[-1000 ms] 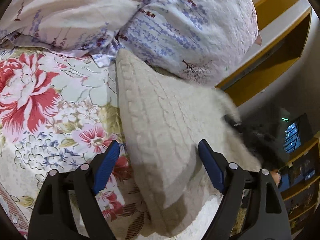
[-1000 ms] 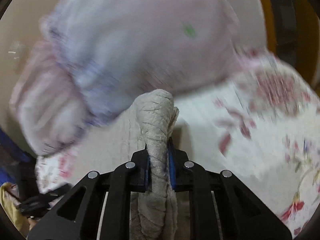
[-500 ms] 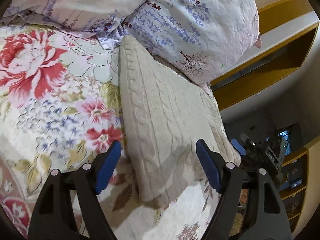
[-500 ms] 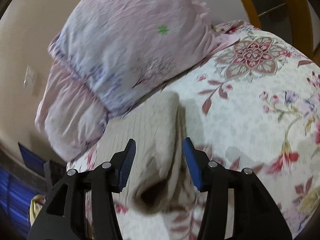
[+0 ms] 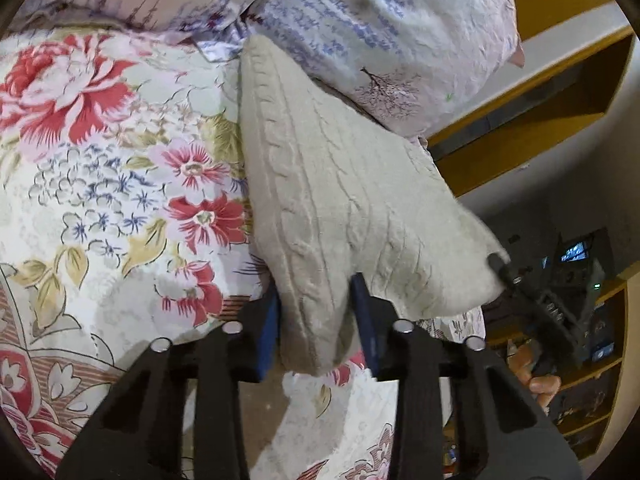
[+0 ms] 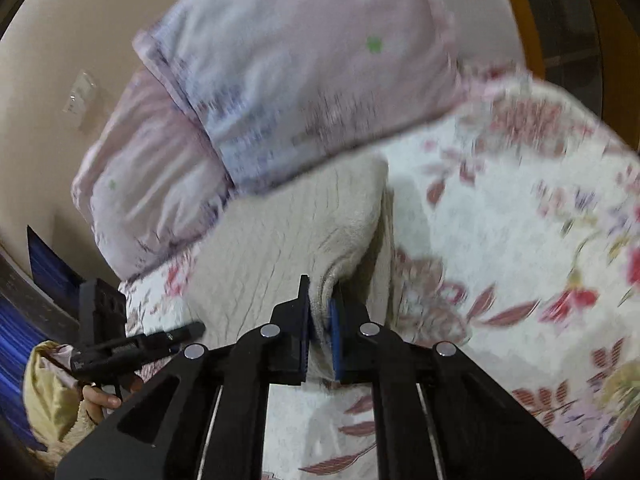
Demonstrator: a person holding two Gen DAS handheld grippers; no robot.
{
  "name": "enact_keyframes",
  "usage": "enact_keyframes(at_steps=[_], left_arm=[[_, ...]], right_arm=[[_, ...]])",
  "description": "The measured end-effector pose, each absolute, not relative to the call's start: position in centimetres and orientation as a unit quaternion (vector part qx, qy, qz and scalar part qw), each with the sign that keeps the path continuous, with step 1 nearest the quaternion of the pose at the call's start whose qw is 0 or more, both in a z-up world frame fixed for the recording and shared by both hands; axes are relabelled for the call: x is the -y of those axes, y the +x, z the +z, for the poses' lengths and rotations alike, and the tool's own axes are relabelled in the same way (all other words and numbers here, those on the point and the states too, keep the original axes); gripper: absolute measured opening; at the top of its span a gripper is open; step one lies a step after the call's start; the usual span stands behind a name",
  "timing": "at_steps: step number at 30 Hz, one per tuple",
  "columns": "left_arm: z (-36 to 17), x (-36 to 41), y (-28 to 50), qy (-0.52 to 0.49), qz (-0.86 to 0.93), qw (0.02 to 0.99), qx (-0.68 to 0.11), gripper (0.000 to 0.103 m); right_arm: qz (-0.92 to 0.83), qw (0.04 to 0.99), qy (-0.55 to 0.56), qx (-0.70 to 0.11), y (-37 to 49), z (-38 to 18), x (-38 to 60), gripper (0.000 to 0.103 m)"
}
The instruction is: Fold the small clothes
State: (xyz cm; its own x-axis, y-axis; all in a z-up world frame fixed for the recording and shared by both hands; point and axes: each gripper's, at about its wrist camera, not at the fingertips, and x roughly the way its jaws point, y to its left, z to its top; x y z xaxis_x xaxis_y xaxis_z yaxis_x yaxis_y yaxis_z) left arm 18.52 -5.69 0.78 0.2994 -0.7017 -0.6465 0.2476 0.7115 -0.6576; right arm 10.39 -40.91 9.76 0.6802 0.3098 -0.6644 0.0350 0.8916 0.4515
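Sweater, cream cable knit, lies on the floral quilt just below the pillow. Left gripper and right gripper each pinch a near corner. It looks soft, thick and floppy; corner holds suit it.

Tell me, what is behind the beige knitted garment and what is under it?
Behind the knitted garment lies a pillow; under it, the floral bedspread. Whatever lies beneath its middle is covered.
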Motion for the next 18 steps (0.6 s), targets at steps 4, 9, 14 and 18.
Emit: enact_keyframes(at_steps=[4, 9, 14, 18], left_arm=[[0.8, 5.9, 18.1, -0.207, -0.312, 0.779, -0.502, 0.019], [0.8, 6.0, 17.6, -0.187, -0.315, 0.783, -0.503, 0.02], [1.1, 5.5, 18.0, -0.199, -0.315, 0.78, -0.504, 0.049], [1.6, 5.2, 20.1, -0.214, -0.294, 0.792, -0.491, 0.075]], right_arm=[[0.033, 0.888, 0.179, -0.423, 10.1, 8.2, 41.5, 0.008], [0.012, 0.856, 0.202, -0.476, 10.5, 4.1, 42.6, 0.008], [0.027, 0.851, 0.23, -0.47, 11.1, 5.6, 43.6, 0.037], [0.04, 0.85, 0.284, -0.443, 12.9, 6.4, 44.6, 0.057]])
